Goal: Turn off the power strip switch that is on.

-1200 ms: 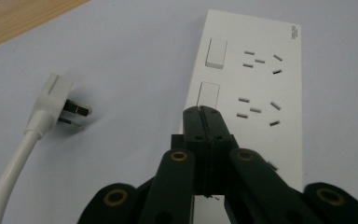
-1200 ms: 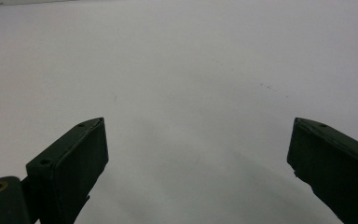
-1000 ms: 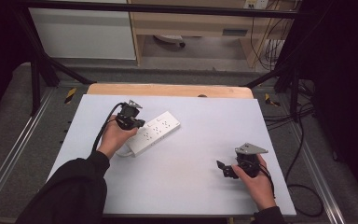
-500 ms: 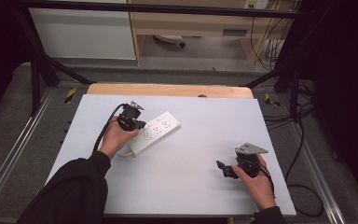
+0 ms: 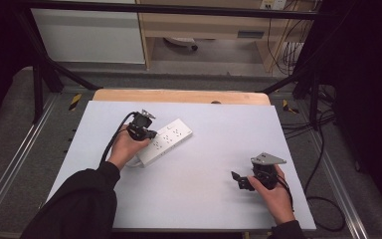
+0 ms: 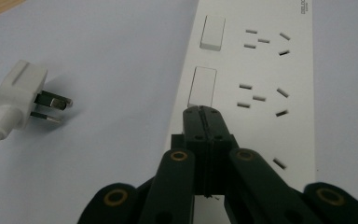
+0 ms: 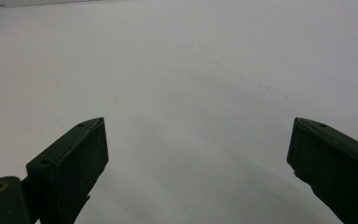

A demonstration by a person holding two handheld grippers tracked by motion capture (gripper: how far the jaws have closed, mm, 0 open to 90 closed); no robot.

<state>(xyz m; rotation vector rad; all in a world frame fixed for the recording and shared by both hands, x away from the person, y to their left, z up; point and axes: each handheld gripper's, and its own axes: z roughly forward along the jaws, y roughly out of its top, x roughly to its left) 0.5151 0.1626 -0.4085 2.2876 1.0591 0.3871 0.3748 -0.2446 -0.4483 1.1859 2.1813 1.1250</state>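
The near end of the power strip (image 5: 165,143) sits under the left hand (image 5: 126,149) in the high view, so that end can't be seen there. In the left gripper view the closed jaws cover the strip's lower middle, and the plug (image 6: 22,92) has its cord cut off at the left edge. The tiny lettering at the strip's top corner is too small to read (some brand name, maybe). The right gripper (image 7: 198,154) has both jaws clipped by the bottom edge.

power strip (image 6: 256,88): smooth white plastic | plug (image 6: 21,88): white plastic, metal prongs | table (image 5: 204,199): matt pale, wooden edge
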